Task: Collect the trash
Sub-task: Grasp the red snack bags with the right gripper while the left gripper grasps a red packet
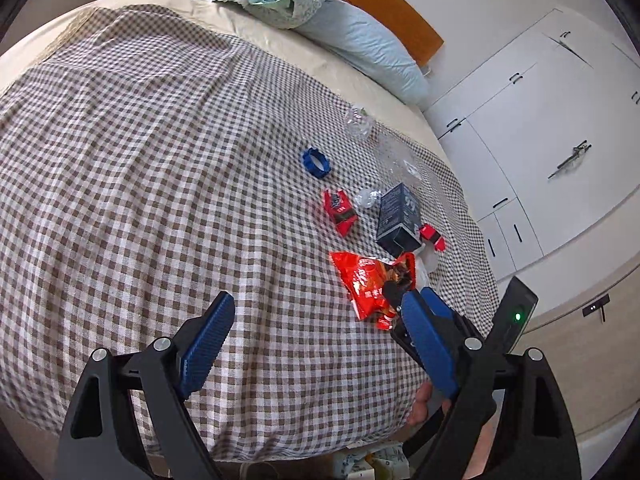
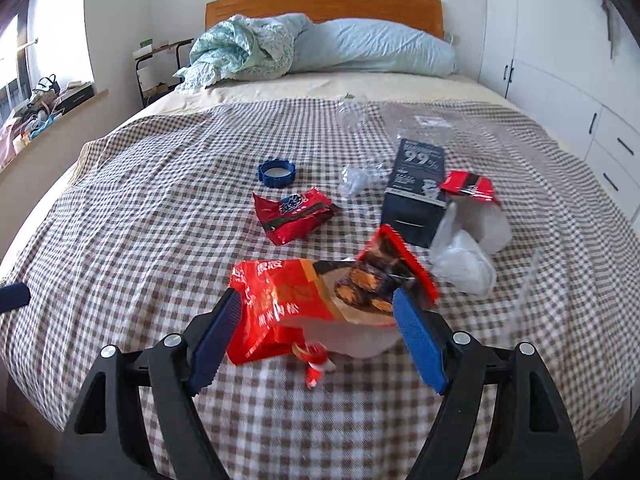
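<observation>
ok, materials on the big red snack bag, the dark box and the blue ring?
Big red snack bag: looks like thin glossy plastic film; it shines and creases sharply.
Dark box: probably matte printed cardboard; flat faces, crisp edges, dull surface.
Blue ring: seems rigid moulded plastic; it holds a notched round shape with a slight sheen.

A home bedroom: bed [image 2: 160,208] with pillow [image 2: 372,46] (wooden headboard [image 2: 324,2]), white wardrobes [image 1: 532,120].
</observation>
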`<move>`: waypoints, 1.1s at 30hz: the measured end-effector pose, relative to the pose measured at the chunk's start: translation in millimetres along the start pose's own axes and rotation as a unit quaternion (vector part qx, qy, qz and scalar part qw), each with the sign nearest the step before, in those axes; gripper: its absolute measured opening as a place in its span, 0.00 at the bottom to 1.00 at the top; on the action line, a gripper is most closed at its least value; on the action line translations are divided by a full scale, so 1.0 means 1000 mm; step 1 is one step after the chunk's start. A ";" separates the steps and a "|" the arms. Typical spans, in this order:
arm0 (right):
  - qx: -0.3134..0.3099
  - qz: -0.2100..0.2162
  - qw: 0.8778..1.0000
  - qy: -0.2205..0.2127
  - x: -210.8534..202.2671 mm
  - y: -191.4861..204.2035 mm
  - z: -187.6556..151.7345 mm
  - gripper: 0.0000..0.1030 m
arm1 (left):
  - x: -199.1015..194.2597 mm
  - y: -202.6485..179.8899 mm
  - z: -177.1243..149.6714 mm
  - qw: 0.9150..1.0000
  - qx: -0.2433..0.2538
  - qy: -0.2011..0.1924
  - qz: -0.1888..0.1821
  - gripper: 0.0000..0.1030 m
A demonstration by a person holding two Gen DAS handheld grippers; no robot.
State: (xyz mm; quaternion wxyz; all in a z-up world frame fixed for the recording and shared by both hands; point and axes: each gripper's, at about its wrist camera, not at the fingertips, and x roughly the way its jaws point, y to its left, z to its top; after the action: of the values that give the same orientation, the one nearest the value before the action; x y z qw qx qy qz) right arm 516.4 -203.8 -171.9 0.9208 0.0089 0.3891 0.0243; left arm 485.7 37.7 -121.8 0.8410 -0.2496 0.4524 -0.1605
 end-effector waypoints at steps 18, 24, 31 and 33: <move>0.141 0.114 0.982 -0.047 -0.048 -0.060 0.016 0.07 | 0.043 0.022 -0.002 0.998 -0.015 0.034 0.040 0.80; 0.203 0.134 0.964 -0.111 -0.094 -0.116 0.020 0.07 | 0.081 -0.007 0.002 0.998 0.019 0.057 0.001 0.80; 0.322 0.135 0.932 -0.102 -0.075 -0.166 -0.007 0.07 | 0.175 -0.046 0.076 0.999 0.008 0.050 0.000 0.79; 0.318 0.150 0.929 -0.120 -0.087 -0.164 -0.004 0.07 | 0.193 -0.051 0.086 0.999 0.005 0.034 0.007 0.79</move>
State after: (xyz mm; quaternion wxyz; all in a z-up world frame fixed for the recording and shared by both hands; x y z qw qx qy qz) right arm 459.4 -371.7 -118.3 0.8952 0.3621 0.2574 0.0358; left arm 659.5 -76.5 -184.7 0.8271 -0.2372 0.4818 -0.1655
